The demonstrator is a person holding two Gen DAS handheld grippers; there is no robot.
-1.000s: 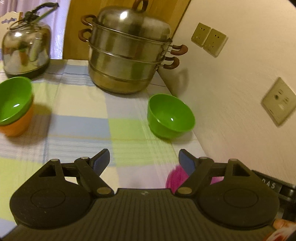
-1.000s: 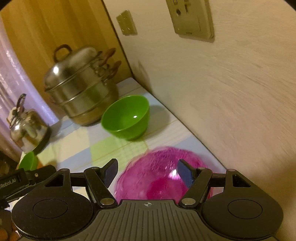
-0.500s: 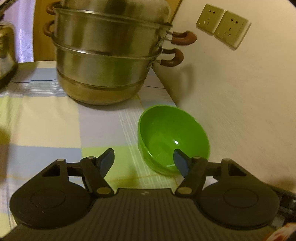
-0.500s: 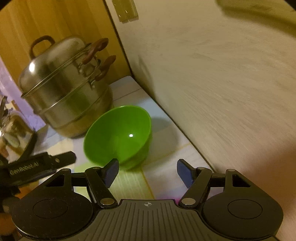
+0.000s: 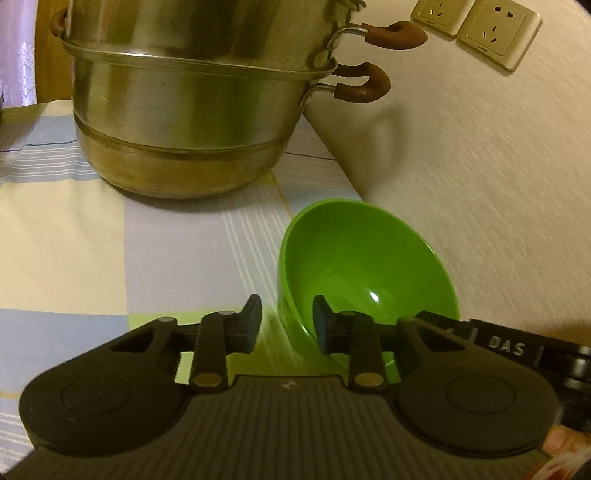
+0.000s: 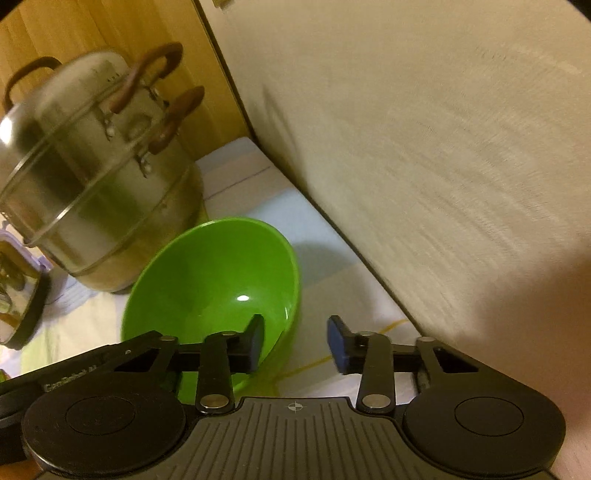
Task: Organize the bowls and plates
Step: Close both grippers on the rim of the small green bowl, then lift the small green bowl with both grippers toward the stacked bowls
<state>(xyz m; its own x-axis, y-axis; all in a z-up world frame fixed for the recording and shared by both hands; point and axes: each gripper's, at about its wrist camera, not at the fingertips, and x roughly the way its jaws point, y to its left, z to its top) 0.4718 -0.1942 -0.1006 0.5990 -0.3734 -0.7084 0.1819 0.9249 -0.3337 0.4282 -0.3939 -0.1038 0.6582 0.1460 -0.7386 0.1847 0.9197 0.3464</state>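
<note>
Left hand-held gripper (image 5: 286, 317) and right hand-held gripper (image 6: 295, 341) both parted.

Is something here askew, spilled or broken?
Only the green bowl stands out: it sits tilted on the tablecloth beside the wall, its opening tipped toward the cameras, with a finger of each gripper straddling its rim. Nothing looks spilled or damaged.

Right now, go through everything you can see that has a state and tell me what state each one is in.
green bowl: upright, empty, on the tablecloth, both grippers straddling its rim
left gripper: jaws open, one finger inside the bowl, one outside
right gripper: jaws open, one finger inside the bowl, one outside
steamer pot: tiers stacked, lid on
wall sockets: nothing plugged in
</note>
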